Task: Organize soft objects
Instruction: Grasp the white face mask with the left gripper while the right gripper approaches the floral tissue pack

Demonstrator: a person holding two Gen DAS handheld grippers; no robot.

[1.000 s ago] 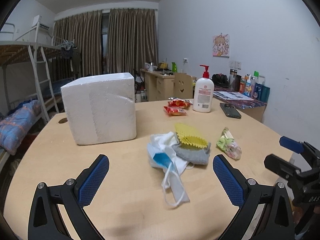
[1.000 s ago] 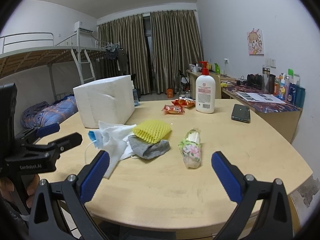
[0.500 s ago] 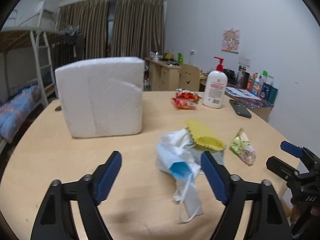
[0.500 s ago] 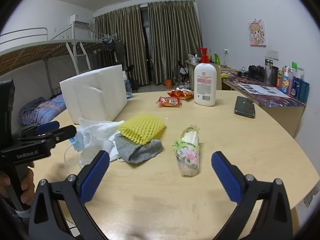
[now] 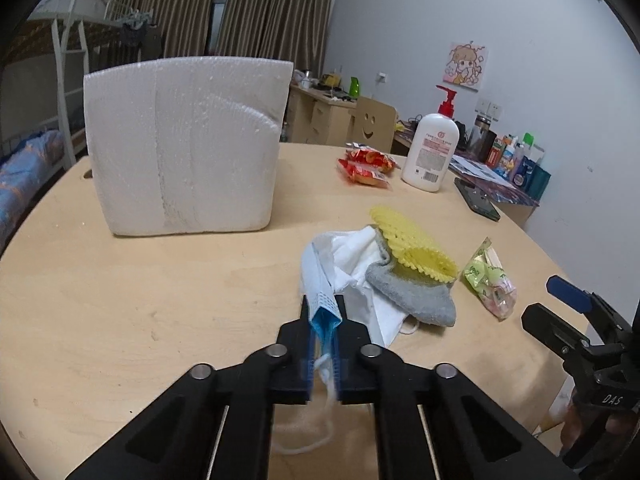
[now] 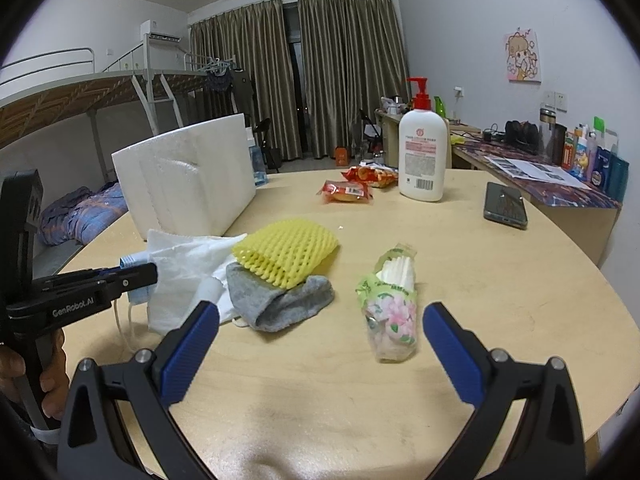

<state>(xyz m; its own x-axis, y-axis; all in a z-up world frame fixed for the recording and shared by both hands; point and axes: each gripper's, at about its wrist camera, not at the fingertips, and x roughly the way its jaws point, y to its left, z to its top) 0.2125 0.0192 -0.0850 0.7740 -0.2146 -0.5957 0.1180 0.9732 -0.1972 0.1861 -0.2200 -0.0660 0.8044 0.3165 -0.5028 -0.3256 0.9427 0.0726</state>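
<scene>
Pinching the blue face mask (image 5: 322,312) at its near edge, the left gripper (image 5: 323,312) is closing its jaws on it low over the round table (image 5: 120,312). The right gripper (image 6: 320,340) is hovering with jaws wide apart, nothing between them. Just beyond, a grey sock (image 6: 288,304) is lying under yellow foam netting (image 6: 286,254), beside a cotton-swab packet (image 6: 392,304). Farther back, a white foam box (image 5: 184,148) and lotion bottle (image 6: 422,152) are standing.

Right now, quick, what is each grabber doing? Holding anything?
Left gripper: closed on the blue face mask.
Right gripper: open and empty, with the flowery packet lying on the table between its fingers.
</scene>
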